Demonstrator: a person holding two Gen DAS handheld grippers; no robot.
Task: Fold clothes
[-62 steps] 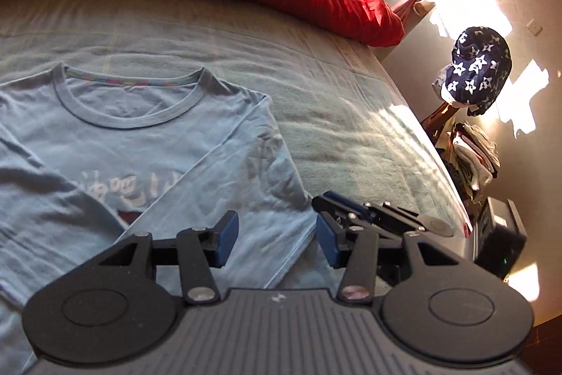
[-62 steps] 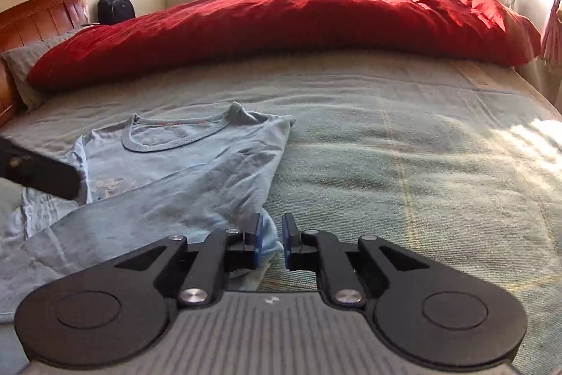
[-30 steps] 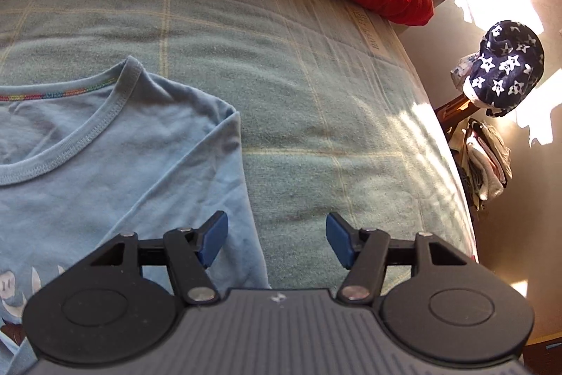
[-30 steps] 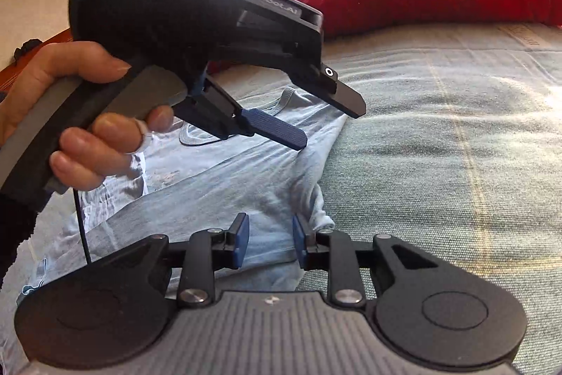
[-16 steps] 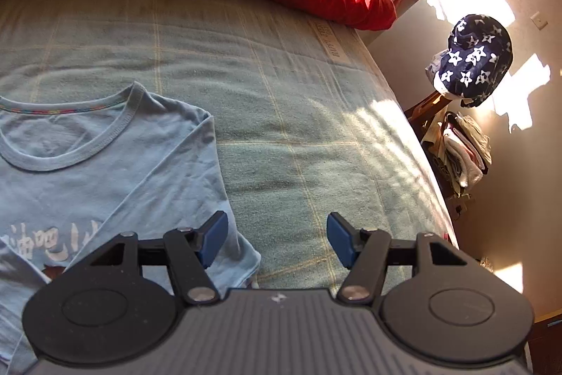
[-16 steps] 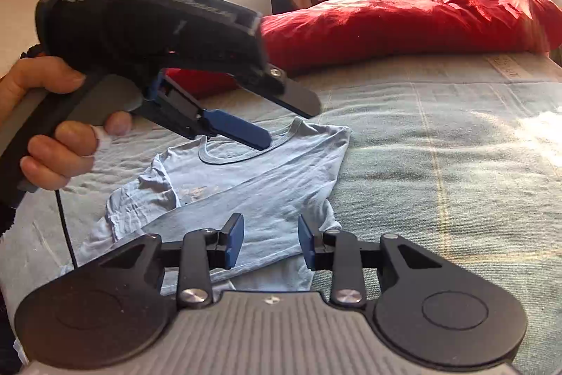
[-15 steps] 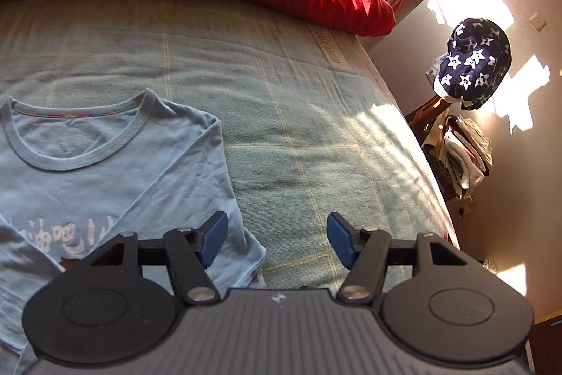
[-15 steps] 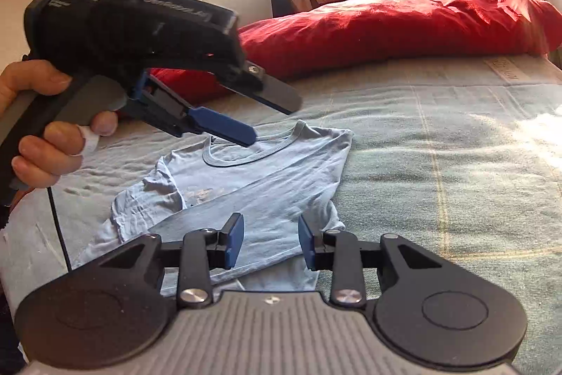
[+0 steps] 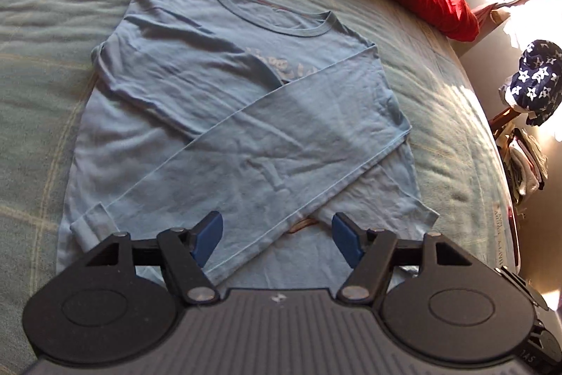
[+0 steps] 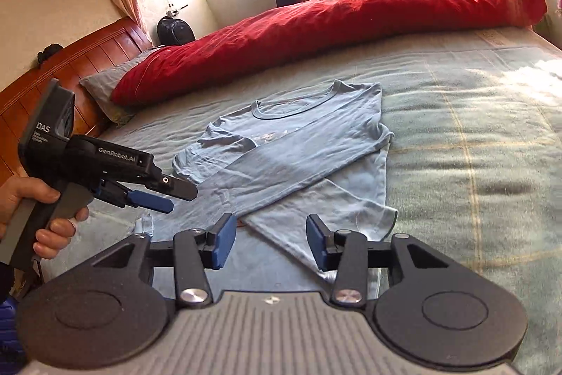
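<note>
Reading "DAS" and "GenRobot.AI" in white on the side of the left claw (image 10: 167, 199), gripped by a hand (image 10: 33, 220). Both claws spread apart, nothing between the blue pads, both just opened wider. Right claw (image 10: 268, 243) up above the bottom edge of the shirt (image 9: 246, 129), not touching it. Shirt blue, flat on the green bed (image 10: 474, 129), both sleeves crossed over the front, pale print near the neck too small to read. Red quilt (image 10: 333, 23) behind it, star cloth (image 9: 534, 72) off to the side.
</note>
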